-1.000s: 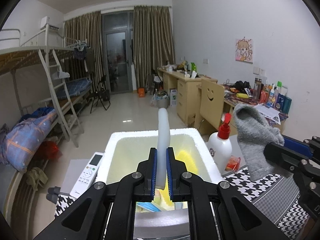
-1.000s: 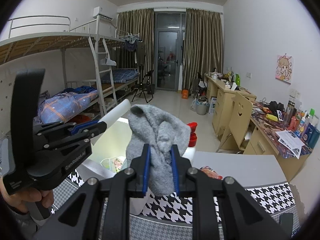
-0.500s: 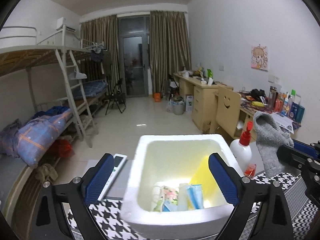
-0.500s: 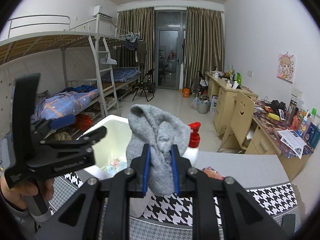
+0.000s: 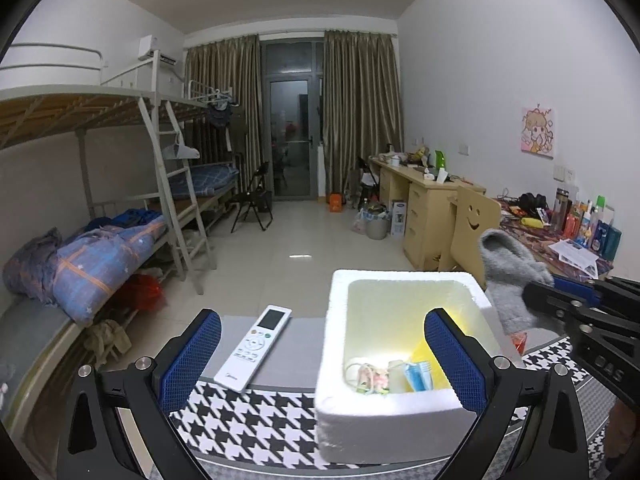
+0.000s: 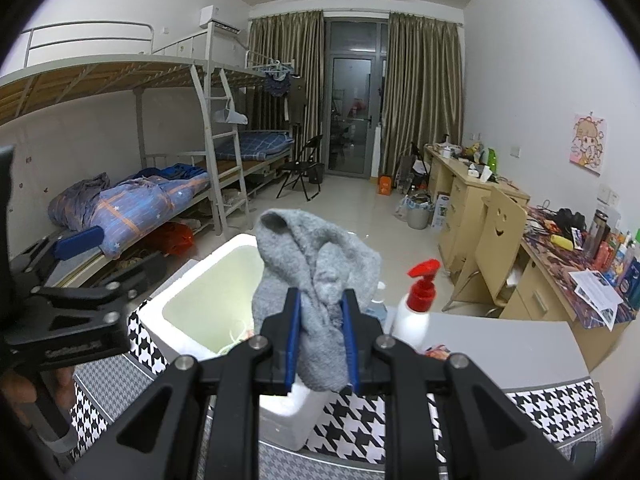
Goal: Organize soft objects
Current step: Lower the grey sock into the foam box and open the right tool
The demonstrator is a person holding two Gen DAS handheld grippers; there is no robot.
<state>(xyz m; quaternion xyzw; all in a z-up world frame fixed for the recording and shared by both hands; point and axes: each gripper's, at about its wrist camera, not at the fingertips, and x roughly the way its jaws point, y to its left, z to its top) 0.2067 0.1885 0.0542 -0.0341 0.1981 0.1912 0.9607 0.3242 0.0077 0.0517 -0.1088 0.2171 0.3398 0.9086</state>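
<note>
1. While the grey sock [image 6: 320, 288] is pinched at its middle between the pads of the right gripper [image 6: 320, 344], it is carried in the air, its bulk bunched above the jaws and its short lower end hanging just below them.
2. Seen along the right jaws, the white foam box [image 6: 208, 304] lies below and to the left of the sock, near but not under it; its open mouth faces up and its long axis runs away from the jaws.
3. A short move leftward and forward is judged to be what the coming drop calls for, so that the sock hangs over the opening and not over the near rim.
4. Of the two hands, the right is taken as the one to act, since it alone holds a soft thing.
5. At the left gripper [image 5: 320, 356], the jaws are opening and stand wide, with nothing pressed between the pads; the box [image 5: 400, 404] sits directly ahead of them and slightly right, with small items at its bottom.
6. Left of those jaws a white remote [image 5: 254, 346] lies on the surface [image 5: 248, 416]; right of the box a red-capped pump bottle [image 6: 416, 312] stands, close enough to be knocked.
</note>
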